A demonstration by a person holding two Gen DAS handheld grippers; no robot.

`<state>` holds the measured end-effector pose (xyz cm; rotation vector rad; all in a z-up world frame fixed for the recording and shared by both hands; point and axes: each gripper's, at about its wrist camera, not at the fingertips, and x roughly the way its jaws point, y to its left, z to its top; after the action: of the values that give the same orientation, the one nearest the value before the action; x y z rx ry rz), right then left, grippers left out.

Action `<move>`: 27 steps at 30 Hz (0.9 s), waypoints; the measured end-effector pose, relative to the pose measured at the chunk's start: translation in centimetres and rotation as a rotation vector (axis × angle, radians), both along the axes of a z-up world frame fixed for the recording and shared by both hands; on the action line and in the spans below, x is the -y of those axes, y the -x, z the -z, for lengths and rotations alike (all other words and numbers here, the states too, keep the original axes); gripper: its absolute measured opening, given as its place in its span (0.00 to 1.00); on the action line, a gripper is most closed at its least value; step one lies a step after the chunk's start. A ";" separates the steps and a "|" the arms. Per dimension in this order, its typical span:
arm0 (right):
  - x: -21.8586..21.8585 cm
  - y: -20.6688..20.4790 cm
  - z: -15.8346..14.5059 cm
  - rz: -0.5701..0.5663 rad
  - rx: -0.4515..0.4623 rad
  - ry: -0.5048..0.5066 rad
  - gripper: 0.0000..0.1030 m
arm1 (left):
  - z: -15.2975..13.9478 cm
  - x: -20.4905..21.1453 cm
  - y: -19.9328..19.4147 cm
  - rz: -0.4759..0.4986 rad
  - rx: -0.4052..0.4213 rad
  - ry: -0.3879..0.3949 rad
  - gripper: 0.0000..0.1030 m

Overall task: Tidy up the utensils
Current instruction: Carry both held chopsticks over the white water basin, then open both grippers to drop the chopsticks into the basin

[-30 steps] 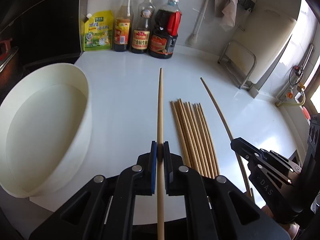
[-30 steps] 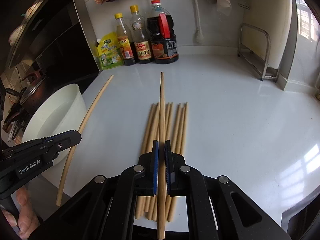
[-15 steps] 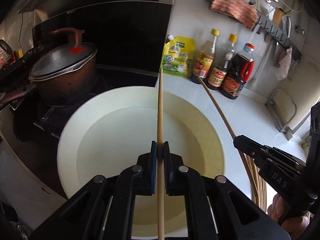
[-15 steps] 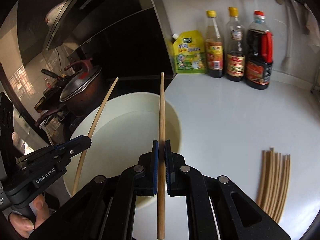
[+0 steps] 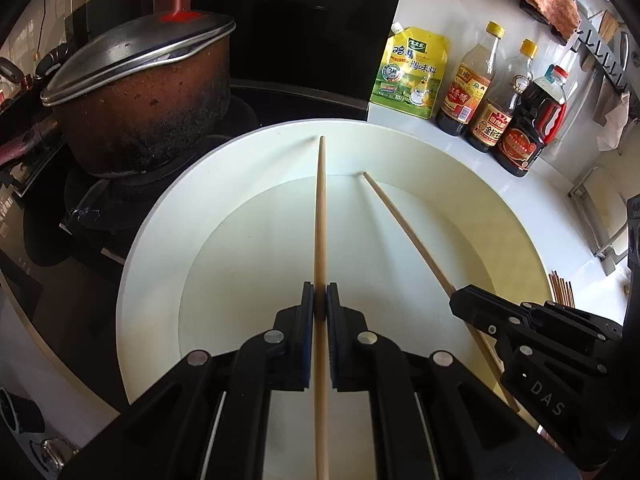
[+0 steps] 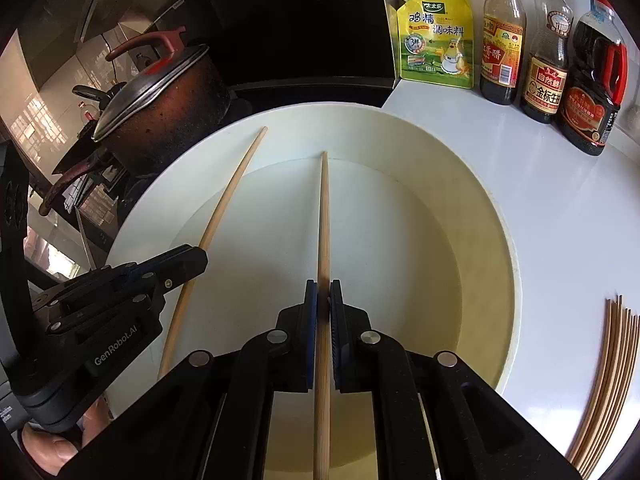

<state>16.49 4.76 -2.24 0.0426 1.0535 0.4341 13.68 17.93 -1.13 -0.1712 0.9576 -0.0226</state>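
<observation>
We find the white basin [image 5: 136, 288] open and bare inside, free to enter from above. A lidded pot [image 5: 140, 92] crowds its far-left rim, bottles [image 6: 544, 60] line the bench [image 6: 560, 208] behind, and bundled chopsticks [image 6: 612, 372] lie right.

Home kitchen: stove pot [image 5: 136, 92], sauce bottles [image 6: 544, 56].

Pot [image 5: 136, 92] left of basin [image 5: 168, 216] (bottles [image 5: 492, 96] behind).
</observation>
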 end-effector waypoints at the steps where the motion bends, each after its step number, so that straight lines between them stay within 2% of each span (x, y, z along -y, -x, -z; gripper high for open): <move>1: 0.0 0.0 0.1 0.000 -0.005 0.002 0.06 | 0.2 -0.1 0.0 -0.001 -0.004 0.001 0.07; 3: 0.1 0.2 0.2 0.006 -0.007 0.003 0.06 | 0.4 -0.3 0.0 -0.011 -0.013 0.000 0.09; 5: 0.1 0.3 0.1 0.011 0.003 0.008 0.11 | 0.4 -0.5 0.2 -0.021 -0.009 -0.003 0.19; 7: 0.4 0.6 -0.3 0.014 0.020 0.012 0.14 | 0.3 -1.1 0.4 -0.034 0.008 0.001 0.39; 8: 0.5 0.7 -0.5 0.013 0.028 0.014 0.14 | 0.1 -1.4 0.6 -0.042 0.021 0.000 0.44; 9: 0.6 0.8 -0.7 0.013 0.034 0.013 0.14 | -0.1 -1.6 0.9 -0.051 0.033 -0.001 0.53; 20: 2.3 3.1 -2.3 0.031 0.079 -0.010 0.15 | -1.3 -2.2 3.4 -0.073 0.074 -0.009 0.55; 27: 4.5 5.3 -3.2 0.054 0.106 -0.025 0.16 | -2.3 -0.5 5.2 -0.059 0.088 -0.015 0.55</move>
<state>11.15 0.26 0.99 0.0699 0.9407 0.3962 8.43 18.38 1.19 -0.1833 0.8639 0.0312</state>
